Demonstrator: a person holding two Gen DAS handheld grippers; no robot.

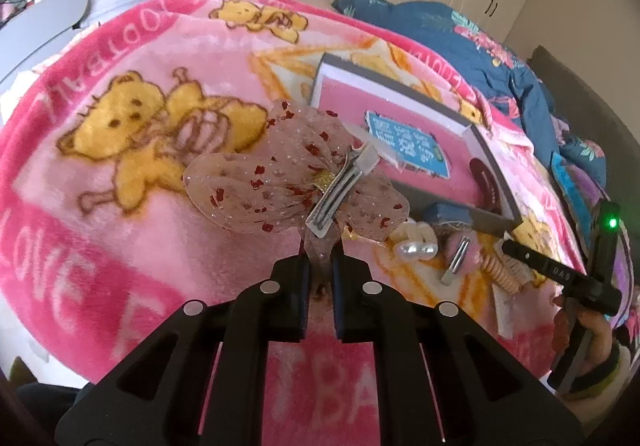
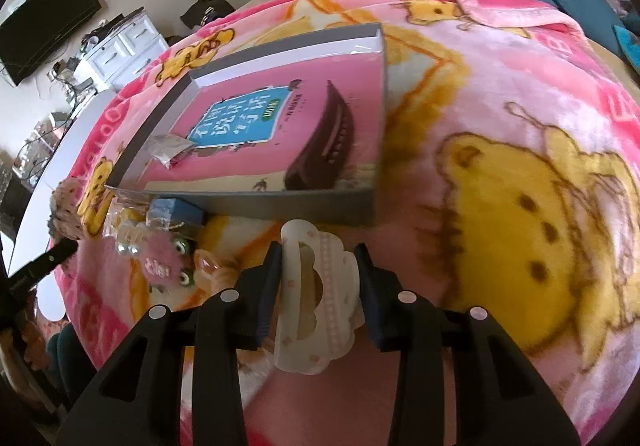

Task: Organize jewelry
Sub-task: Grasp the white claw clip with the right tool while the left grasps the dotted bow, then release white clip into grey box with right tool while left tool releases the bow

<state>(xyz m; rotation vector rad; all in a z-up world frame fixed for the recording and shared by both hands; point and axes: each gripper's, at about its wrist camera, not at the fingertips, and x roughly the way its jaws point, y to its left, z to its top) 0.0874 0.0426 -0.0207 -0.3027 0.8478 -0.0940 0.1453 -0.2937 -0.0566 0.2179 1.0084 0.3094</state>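
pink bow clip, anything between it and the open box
Nothing visible blocks it. The pink bow clip, pinched by the left gripper, hangs right beside the open box; its near wall is low.

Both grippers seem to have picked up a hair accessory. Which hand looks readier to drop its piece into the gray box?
Probably the right. The right gripper holds its white hair claw directly before the gray box. The left gripper holds the sheer bow clip farther off.
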